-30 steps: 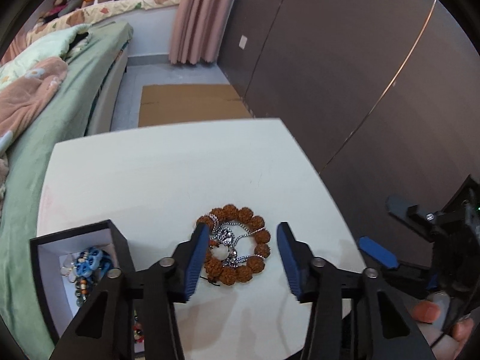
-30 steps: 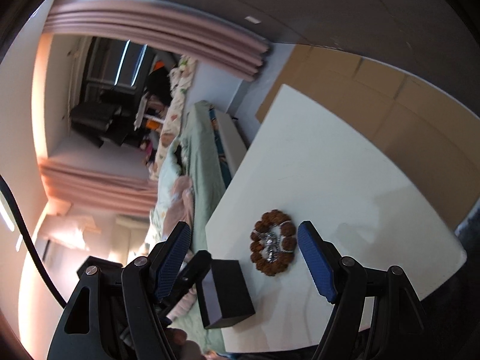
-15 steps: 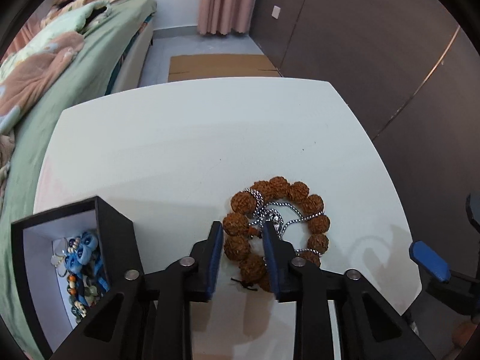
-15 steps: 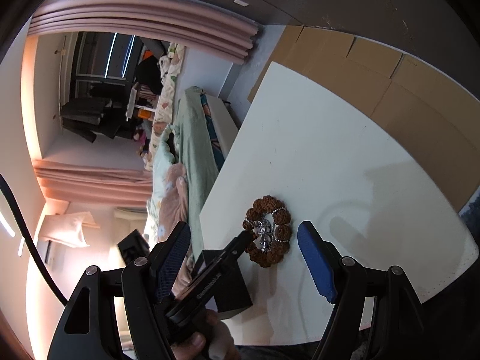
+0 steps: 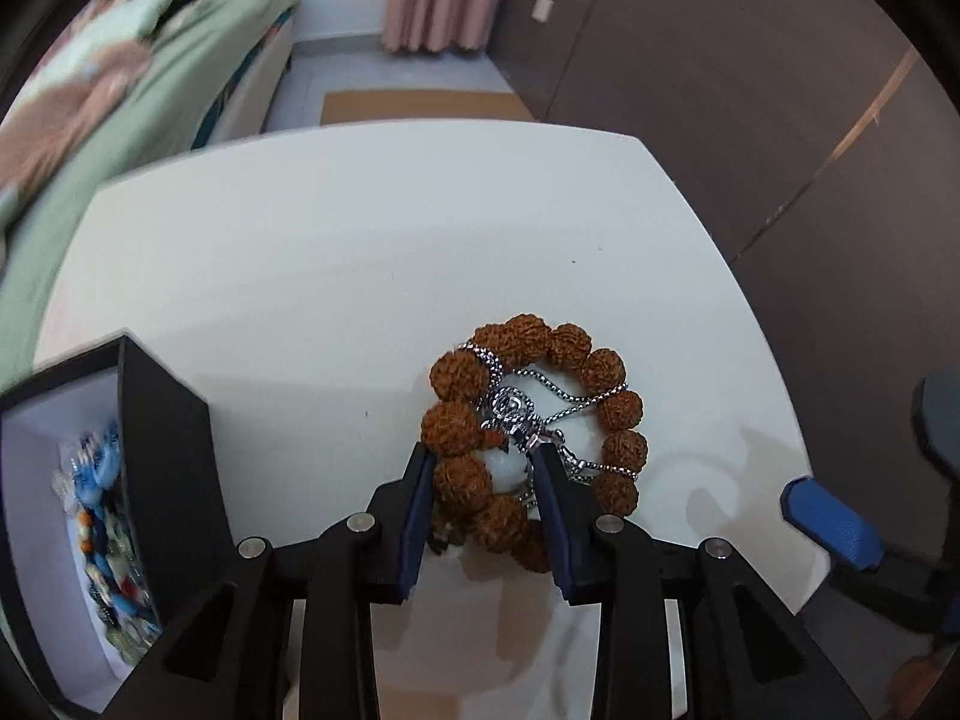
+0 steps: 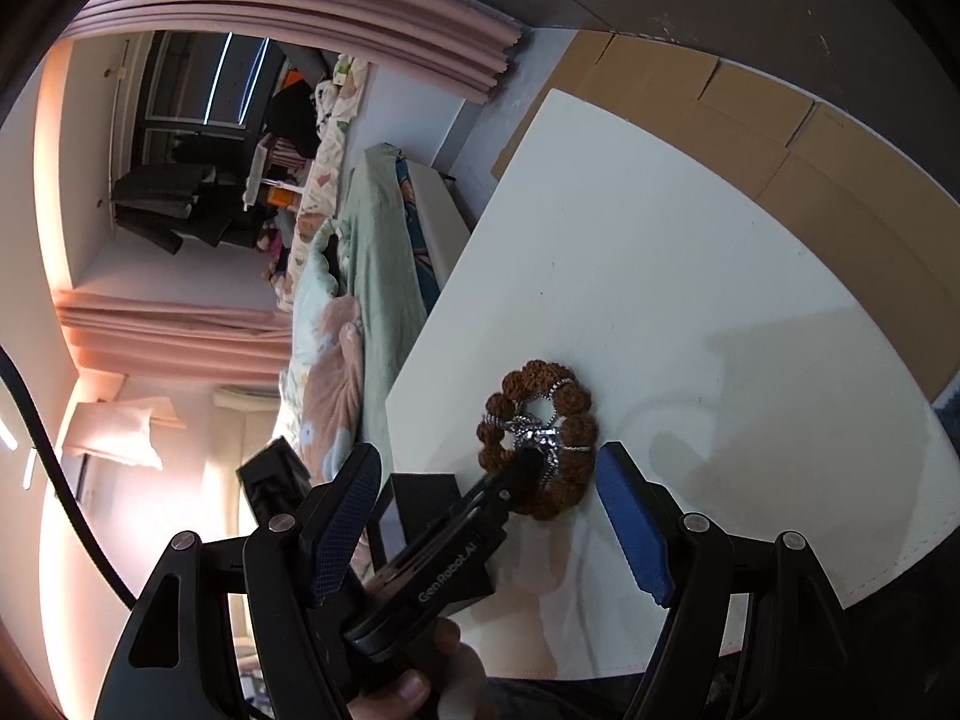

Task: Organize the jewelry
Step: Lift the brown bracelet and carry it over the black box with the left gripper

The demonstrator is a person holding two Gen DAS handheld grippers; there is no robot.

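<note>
A brown bead bracelet (image 5: 576, 354) lies on the white table (image 5: 336, 276) with a silver chain necklace (image 5: 516, 411) and a white stone pendant (image 5: 507, 465) tangled inside its ring. My left gripper (image 5: 483, 465) is shut on the near left beads of the bracelet, with the pendant between its pads. It also shows in the right wrist view (image 6: 528, 462), over the bracelet (image 6: 540, 384). My right gripper (image 6: 486, 510) is open and empty, off the table's right edge. A black box (image 5: 162, 444) at the left holds several blue and coloured beads (image 5: 96, 480).
A bed with green and pink covers (image 5: 150, 60) runs along the table's left. Dark cabinet doors (image 5: 750, 90) stand at the right. A cardboard sheet (image 5: 420, 108) lies on the floor beyond the table. The black box (image 6: 420, 504) also shows in the right wrist view.
My left gripper moved forward from an open stance and closed around the bracelet's near beads and the pendant. The right gripper stayed open and drifted slightly closer.
</note>
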